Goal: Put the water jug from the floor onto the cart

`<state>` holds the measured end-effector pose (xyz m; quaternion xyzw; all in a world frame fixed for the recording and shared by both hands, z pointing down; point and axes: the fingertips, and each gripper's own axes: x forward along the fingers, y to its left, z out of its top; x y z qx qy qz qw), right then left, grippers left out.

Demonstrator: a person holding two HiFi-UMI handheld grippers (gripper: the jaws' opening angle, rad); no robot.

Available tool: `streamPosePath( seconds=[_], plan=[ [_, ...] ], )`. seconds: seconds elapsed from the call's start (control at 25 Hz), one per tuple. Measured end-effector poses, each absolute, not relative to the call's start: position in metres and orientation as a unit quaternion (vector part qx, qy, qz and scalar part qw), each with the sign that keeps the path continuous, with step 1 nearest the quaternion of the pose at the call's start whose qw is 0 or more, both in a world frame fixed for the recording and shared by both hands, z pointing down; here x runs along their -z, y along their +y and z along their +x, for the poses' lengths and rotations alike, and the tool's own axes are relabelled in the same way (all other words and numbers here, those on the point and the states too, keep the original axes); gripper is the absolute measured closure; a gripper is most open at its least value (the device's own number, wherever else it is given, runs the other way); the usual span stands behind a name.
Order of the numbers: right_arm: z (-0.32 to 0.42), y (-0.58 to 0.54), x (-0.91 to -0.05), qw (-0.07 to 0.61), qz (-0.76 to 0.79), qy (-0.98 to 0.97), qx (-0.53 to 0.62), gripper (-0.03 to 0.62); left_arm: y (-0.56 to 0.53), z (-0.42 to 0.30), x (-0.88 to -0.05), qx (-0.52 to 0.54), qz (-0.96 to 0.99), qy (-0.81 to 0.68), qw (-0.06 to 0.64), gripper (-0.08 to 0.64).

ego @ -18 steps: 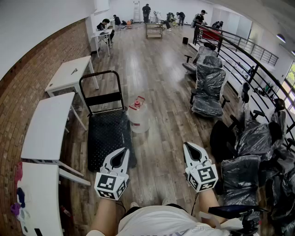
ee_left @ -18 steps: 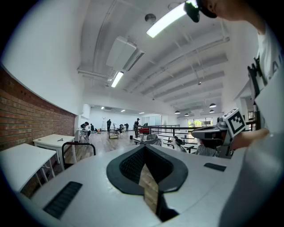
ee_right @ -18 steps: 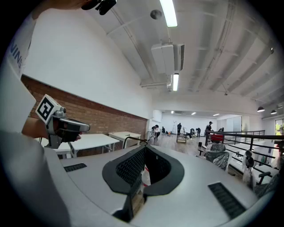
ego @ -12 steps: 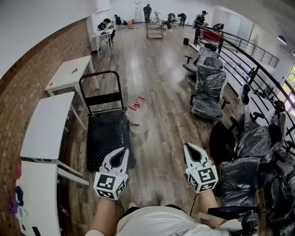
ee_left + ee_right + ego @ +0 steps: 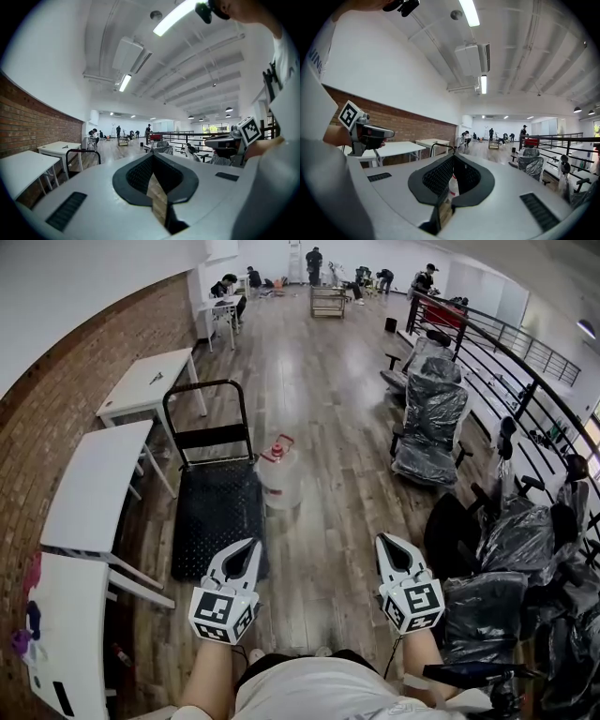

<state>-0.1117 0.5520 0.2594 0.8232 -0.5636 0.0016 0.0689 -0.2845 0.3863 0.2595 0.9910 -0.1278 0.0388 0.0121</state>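
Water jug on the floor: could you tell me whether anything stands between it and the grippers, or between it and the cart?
Nothing visible does. Only bare wooden floor lies between the left gripper, the right gripper and the water jug. The jug stands close beside the cart, with nothing between them.

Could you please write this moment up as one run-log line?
stage: before pickup | water jug: upright on floor beside cart, untouched | left tongs: shut, empty | right tongs: shut, empty
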Motion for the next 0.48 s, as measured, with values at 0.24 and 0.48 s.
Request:
streamPosePath(
  seconds=[0.24, 0.48],
  plan=[
    [-0.082, 0.571, -0.283, 0.06, 0.818, -0.571, -0.028, 0.586, 0.383, -0.282, -0.26, -0.044, 0.983, -0.175, 0.015, 0.558],
    [-0.07, 0.567, -0.293, 0.051, 0.813, -0.578, -0.037, 0.586, 0.385, -0.272, -0.265, -0.055, 0.982, -0.179, 0.017, 0.558]
  ],
)
